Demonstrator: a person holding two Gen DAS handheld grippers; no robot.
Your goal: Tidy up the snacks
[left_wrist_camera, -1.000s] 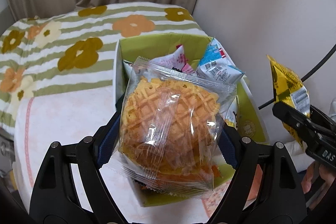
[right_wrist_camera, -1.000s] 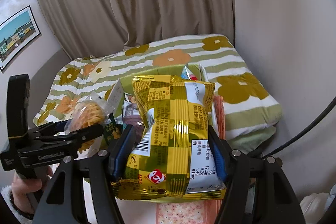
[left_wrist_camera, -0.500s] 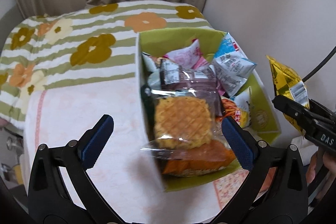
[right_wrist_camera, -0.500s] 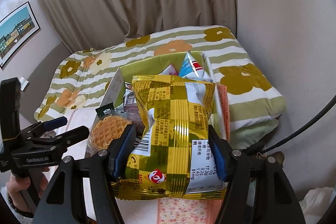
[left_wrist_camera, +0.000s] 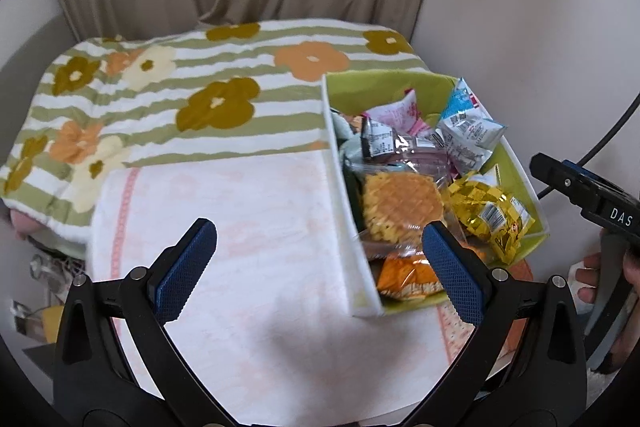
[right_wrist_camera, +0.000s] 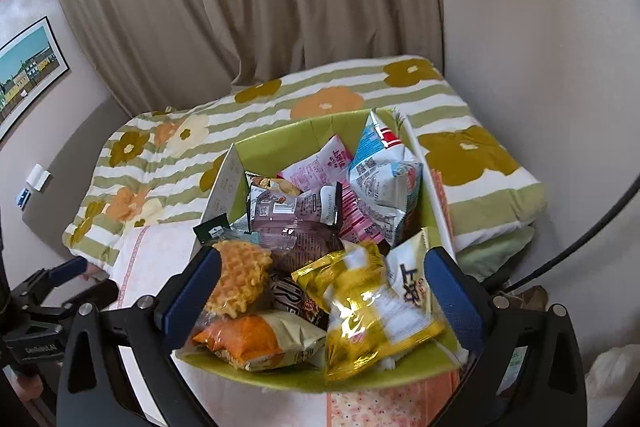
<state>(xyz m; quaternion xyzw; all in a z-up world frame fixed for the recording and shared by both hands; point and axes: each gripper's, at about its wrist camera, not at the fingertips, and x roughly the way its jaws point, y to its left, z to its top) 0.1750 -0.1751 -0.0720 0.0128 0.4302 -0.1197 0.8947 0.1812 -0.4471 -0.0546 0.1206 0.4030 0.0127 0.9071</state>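
A green box on a pale cloth holds several snack packets. The wrapped waffle lies at its near left. The gold checked packet lies at its near right. My left gripper is open and empty, above the cloth left of the box. My right gripper is open and empty, just above the box's near end; it also shows at the right of the left wrist view.
A pale pink cloth covers the surface under the box. A striped flowered blanket lies behind and beside it. Curtains and a wall stand behind. A dark cable runs at the right.
My left gripper opened and dropped the waffle into the box, then drew back to the left. My right gripper opened and let the gold packet fall into the box.
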